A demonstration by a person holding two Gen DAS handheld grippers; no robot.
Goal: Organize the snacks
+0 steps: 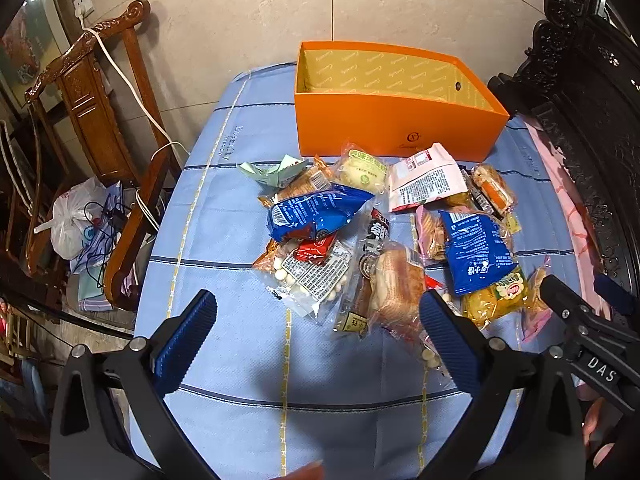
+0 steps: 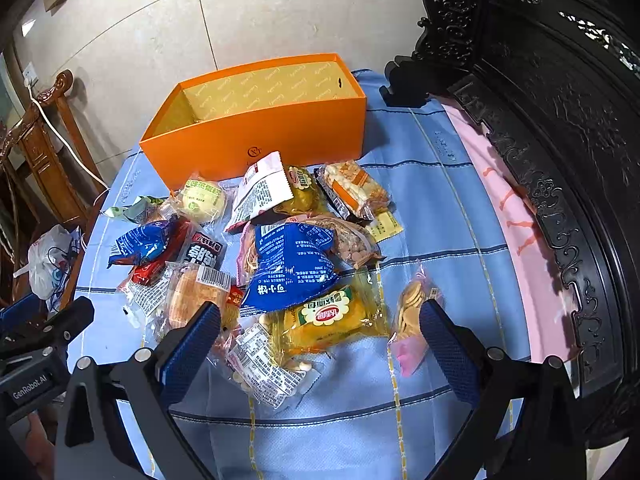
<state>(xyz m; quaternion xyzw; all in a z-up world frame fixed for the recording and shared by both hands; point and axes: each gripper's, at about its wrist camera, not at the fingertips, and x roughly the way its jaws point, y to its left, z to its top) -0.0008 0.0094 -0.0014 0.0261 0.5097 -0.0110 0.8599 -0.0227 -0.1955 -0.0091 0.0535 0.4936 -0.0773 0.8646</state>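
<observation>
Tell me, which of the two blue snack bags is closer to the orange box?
The crumpled blue bag on the left, beside the green packet. The other blue bag lies nearer the grippers, on top of the yellow packet.

both wrist views look steeply down from close above, sharing the snack pile [image 1: 380,240] and orange box [image 2: 256,128].

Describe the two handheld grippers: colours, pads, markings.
Both match: black frames with silver screws and blue ribbed pads on the fingers. The left gripper appears in the right wrist view with a white "GenRobot.AI" label; the right gripper shows a white "DAS" label in the left wrist view. No cables visible.
</observation>
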